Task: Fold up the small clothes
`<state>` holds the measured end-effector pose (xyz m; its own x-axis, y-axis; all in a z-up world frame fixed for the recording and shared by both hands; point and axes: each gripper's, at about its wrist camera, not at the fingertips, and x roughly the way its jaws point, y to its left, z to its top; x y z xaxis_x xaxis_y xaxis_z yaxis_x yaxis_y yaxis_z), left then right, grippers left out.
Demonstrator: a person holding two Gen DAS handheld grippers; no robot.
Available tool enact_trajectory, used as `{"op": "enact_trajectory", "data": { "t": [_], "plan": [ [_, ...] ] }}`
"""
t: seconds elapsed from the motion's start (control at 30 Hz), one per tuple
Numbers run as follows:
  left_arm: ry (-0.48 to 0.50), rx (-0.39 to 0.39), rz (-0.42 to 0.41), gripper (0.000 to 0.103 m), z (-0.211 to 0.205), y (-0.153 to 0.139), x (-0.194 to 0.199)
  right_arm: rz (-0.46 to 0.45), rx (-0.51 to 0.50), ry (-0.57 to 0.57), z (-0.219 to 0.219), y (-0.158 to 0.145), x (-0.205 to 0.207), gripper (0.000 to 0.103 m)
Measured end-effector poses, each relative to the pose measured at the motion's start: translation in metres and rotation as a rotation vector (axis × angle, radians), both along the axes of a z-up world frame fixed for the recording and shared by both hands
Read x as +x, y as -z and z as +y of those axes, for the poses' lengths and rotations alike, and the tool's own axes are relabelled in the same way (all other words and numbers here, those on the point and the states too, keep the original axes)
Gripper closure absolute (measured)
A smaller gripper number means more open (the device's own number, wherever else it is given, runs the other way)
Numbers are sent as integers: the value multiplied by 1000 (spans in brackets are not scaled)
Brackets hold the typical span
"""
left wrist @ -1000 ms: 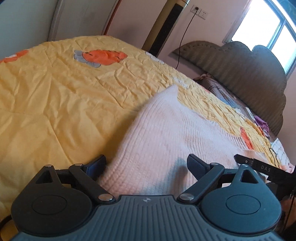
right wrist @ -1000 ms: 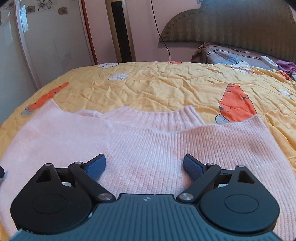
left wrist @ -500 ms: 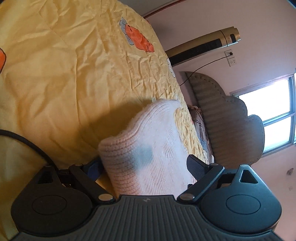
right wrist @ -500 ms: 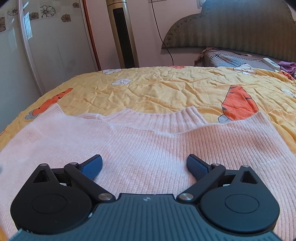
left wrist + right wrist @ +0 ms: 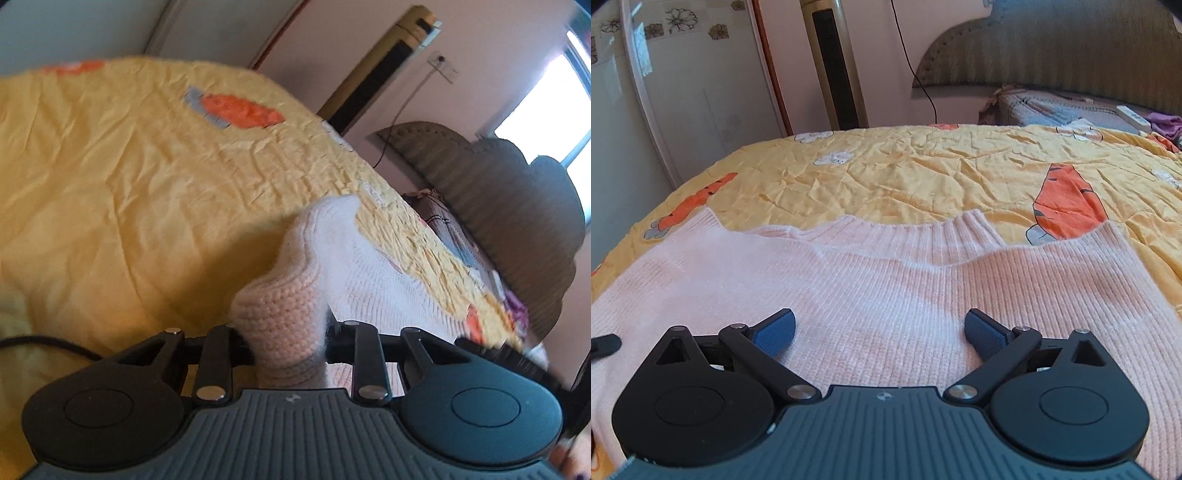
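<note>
A pale pink knitted sweater [image 5: 886, 288] lies spread flat on the yellow bedspread [image 5: 923, 177], its ribbed collar towards the far side. In the left wrist view a corner of the sweater [image 5: 369, 273] is gathered into a thick fold and raised off the bedspread [image 5: 110, 184]. My left gripper [image 5: 288, 343] is closing its jaws, and the pads press on that fold from both sides. My right gripper [image 5: 879, 332] hovers open over the middle of the sweater, with only flat knit beneath its blue pads [image 5: 775, 332].
A tall tower fan [image 5: 834, 66] and a padded headboard [image 5: 1052, 51] stand beyond the bed. Bedding and a white remote [image 5: 1132, 116] lie at the far right. A black cable [image 5: 37, 341] runs over the bedspread at my left gripper's left.
My left gripper's jaws went from wide apart to pressed on the sweater's edge, and the edge is bunched and lifted. The right gripper stays open in about the same place.
</note>
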<state>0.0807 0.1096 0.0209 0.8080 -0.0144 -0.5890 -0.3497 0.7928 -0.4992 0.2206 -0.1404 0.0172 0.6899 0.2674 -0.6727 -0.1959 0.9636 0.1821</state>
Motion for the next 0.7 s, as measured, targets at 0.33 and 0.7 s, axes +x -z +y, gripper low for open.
{"op": "enact_trajectory", "data": {
  "t": [0.33, 0.7],
  "plan": [
    [117, 432, -99, 77, -73, -15, -18, 385, 391, -366, 96, -67, 42, 5],
    [226, 711, -164, 77, -113, -4, -28, 492, 48, -471, 200, -57, 57, 19]
  ]
}}
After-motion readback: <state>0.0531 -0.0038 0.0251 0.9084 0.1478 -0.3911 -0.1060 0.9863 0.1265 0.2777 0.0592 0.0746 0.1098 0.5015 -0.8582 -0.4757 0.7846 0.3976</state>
